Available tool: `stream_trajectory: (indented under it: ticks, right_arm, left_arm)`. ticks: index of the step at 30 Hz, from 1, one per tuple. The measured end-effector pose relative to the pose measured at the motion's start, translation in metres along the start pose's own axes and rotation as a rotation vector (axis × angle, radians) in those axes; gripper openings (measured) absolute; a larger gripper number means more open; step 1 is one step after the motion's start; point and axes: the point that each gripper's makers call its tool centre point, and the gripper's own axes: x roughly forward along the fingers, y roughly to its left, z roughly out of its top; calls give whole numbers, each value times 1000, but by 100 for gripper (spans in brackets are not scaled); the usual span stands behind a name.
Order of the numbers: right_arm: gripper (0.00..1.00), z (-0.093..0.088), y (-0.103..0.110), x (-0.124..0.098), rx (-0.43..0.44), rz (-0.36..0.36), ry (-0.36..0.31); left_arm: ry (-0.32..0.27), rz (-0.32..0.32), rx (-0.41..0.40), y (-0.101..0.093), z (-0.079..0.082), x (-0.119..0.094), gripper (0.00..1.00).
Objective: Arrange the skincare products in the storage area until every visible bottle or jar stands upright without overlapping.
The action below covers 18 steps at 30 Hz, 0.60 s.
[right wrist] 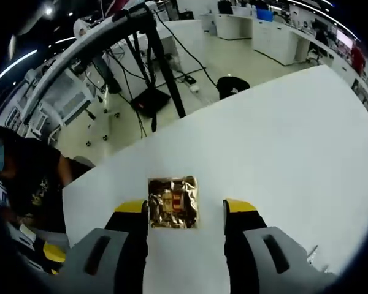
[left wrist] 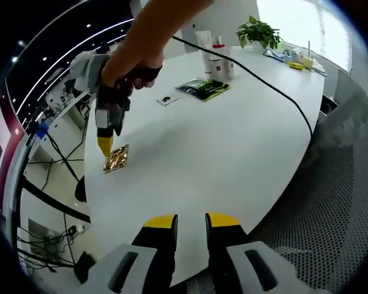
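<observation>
Item: gold sachet on white table, between my spread right gripper jaws (untouched); my left gripper gapes, empty.

White table, gold foil packet w/ red mark, yellow-tipped black jaws, green/black pouch, green plant.

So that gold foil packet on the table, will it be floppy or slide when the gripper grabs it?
The gold packet lies flat and looks crinkled, so it is probably thin, light and floppy. On the smooth white table it may slide rather than lift, since the right gripper straddles it with jaws open.
</observation>
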Motion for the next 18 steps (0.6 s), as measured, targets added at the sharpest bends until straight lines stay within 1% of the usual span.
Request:
stream_trajectory:
  ticks: [2, 3, 4, 5, 6, 8, 10, 11, 13, 14, 15, 16, 18]
  right_arm:
    - [52, 1, 5, 6, -30, -21, 22]
    - [52, 1, 6, 6, -38, -25, 26]
    - [52, 1, 8, 9, -61, -47, 43]
    - [51, -1, 9, 9, -71, -51, 57]
    - [50, -2, 6, 8, -106, -77, 68]
    - [48, -6, 13, 4, -121, -74, 81]
    - [48, -5, 11, 4, -125, -75, 87]
    - [47, -7, 9, 4, -147, -87, 101]
    - [45, -9, 8, 5, -228, -104, 124]
    - [42, -10, 9, 5, -239, -106, 128]
    - [40, -11, 16, 2, -210, -90, 115]
    - [38, -12, 17, 1, -213, -92, 116]
    - [37, -10, 12, 4, -215, -91, 116]
  left_arm:
    - [-3, 3, 0, 1, 0, 0, 19]
    - [-3, 3, -2, 1, 0, 0, 19]
    - [-6, 5, -1, 1, 1, 0, 19]
    - [-5, 7, 0, 2, 1, 0, 19]
    - [-4, 7, 0, 2, 0, 0, 19]
    - [-9, 11, 2, 2, 1, 0, 19]
    - [-12, 15, -1, 3, 2, -1, 19]
    - [-16, 17, -3, 4, 3, -2, 19]
    - [-23, 19, -6, 4, 4, -3, 19]
    - [-24, 19, -3, 4, 4, -3, 19]
    - [-25, 19, 0, 4, 4, -3, 19]
    - [-27, 19, 1, 4, 5, -3, 19]
    - [-31, 20, 1, 4, 5, -3, 19]
